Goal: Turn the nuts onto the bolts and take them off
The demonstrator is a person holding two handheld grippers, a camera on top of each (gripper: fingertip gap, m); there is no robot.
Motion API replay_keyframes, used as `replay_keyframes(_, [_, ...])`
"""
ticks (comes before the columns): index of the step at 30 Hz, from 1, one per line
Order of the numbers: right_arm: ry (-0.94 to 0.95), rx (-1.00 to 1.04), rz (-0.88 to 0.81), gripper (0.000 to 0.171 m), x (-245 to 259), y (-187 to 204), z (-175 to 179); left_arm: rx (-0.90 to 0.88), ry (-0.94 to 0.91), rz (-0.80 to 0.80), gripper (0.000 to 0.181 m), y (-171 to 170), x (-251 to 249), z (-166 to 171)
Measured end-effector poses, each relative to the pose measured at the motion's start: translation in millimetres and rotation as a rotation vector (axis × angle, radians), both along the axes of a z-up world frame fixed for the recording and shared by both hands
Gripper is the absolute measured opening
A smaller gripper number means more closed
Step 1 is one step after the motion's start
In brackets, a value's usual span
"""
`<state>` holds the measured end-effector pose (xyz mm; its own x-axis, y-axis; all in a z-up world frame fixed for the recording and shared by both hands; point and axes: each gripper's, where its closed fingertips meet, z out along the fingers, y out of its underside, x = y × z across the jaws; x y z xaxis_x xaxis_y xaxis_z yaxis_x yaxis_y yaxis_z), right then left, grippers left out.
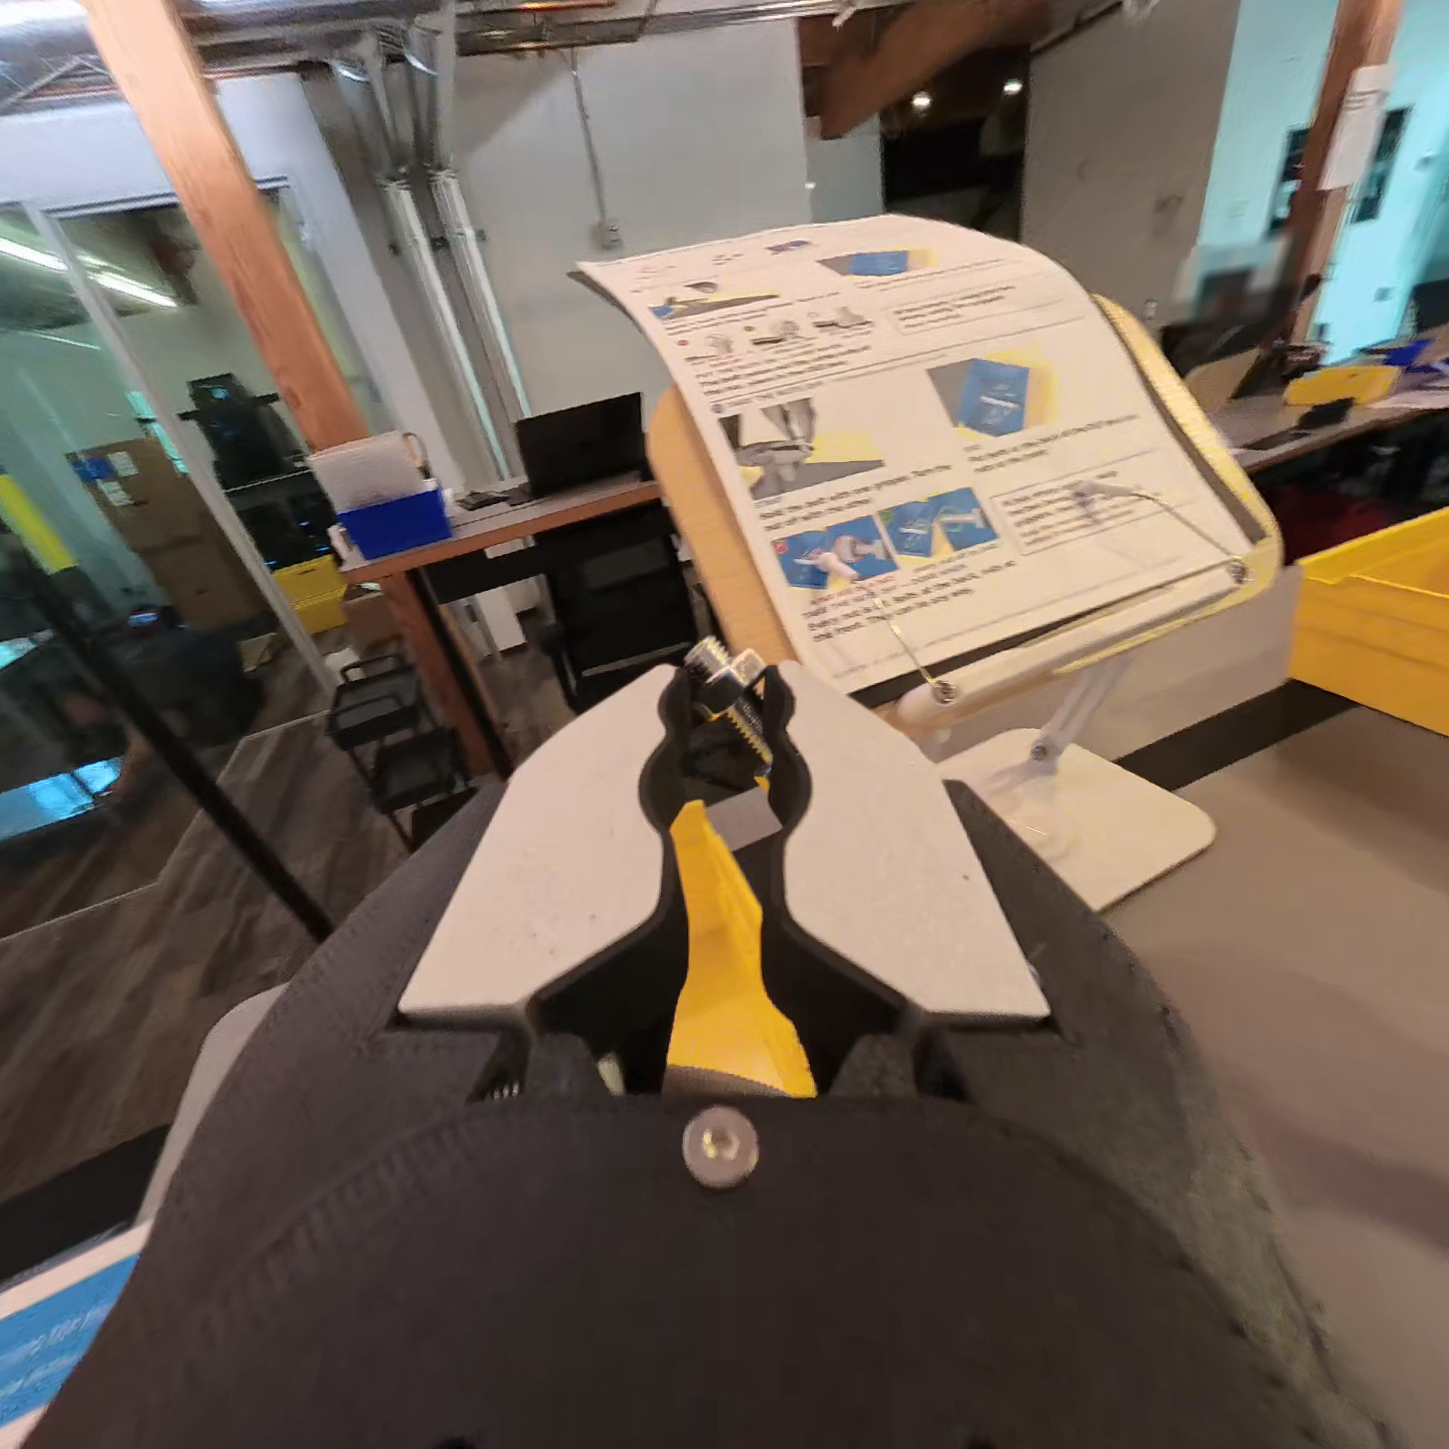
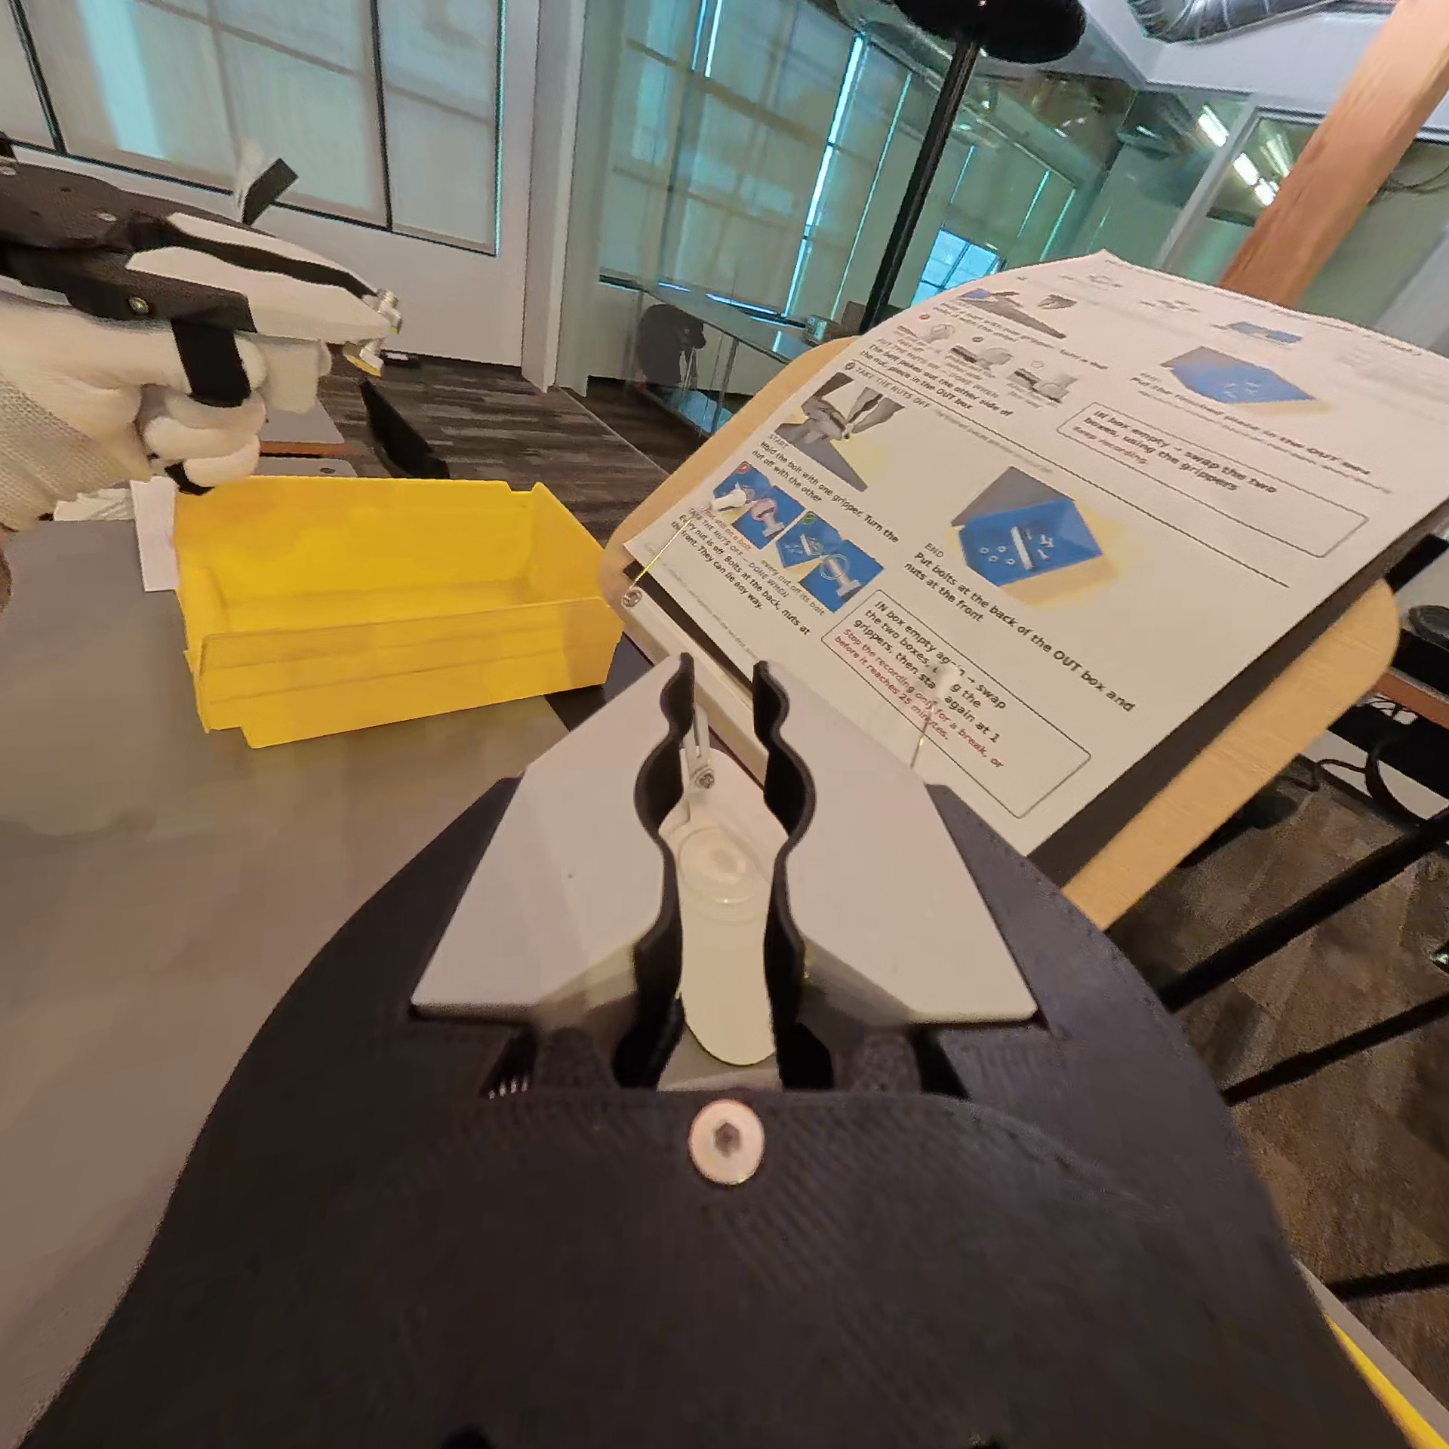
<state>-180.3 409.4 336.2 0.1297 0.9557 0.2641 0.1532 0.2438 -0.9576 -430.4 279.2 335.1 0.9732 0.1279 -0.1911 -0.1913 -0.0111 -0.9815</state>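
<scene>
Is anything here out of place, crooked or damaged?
Little stands out. The left gripper holds a bolt at its fingertips, and the bolt sits tilted rather than square. The right gripper is open and holds nothing. The instruction sheet curls at its top edge on the stand. The yellow bin looks intact.

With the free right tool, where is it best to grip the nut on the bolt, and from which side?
Probably across the nut, from the threaded end that sticks up past the left tool. The right tool is open and empty.
</scene>
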Motion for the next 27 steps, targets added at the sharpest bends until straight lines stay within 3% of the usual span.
replay_keyframes(27, [0.02, -0.027, 0.079, 0.012, -8, -17, -1, 0.111, -0.036, -0.267, 0.018, 11, 79, 25])
